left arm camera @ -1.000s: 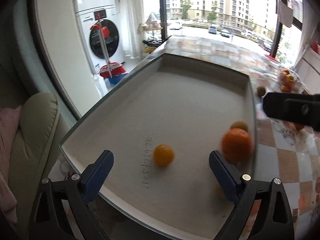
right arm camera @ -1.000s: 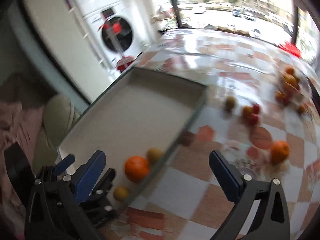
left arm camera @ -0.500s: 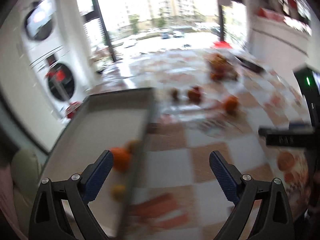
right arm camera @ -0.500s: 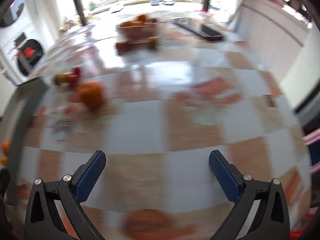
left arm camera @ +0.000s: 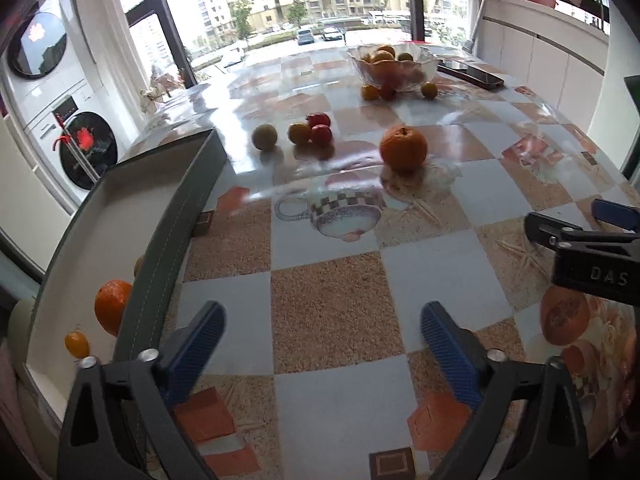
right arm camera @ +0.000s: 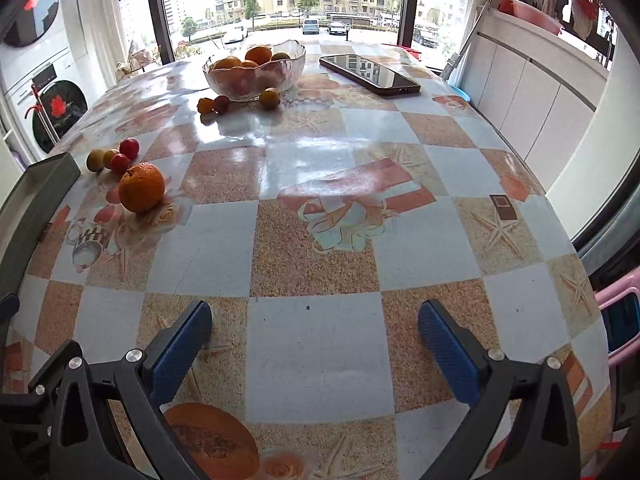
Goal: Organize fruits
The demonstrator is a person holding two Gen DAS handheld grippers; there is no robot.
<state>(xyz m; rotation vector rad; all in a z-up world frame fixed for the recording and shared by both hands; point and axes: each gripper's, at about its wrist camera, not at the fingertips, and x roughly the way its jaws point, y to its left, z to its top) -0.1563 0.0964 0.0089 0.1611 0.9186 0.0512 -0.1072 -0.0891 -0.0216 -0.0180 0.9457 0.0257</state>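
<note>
My left gripper (left arm camera: 322, 340) is open and empty over the checked tablecloth, beside the grey tray (left arm camera: 176, 224). In the tray lie a large orange (left arm camera: 112, 306) and a small yellow fruit (left arm camera: 77, 344). On the table stand a big orange (left arm camera: 403, 148), also in the right wrist view (right arm camera: 142, 187), a green-yellow fruit (left arm camera: 264, 137), a yellow fruit (left arm camera: 299, 133) and two red fruits (left arm camera: 321, 134). My right gripper (right arm camera: 314, 340) is open and empty over bare cloth, and shows at the right in the left wrist view (left arm camera: 576, 232).
A glass bowl (right arm camera: 256, 70) full of fruit stands at the far side, with three small fruits (right arm camera: 219, 103) in front of it. A phone (right arm camera: 370, 74) lies to its right. The table edge curves away at right. A washing machine (left arm camera: 72, 136) stands left.
Both grippers have swung right, away from the tray to over the tablecloth. Both stay open. The large orange now lies still in the tray.
</note>
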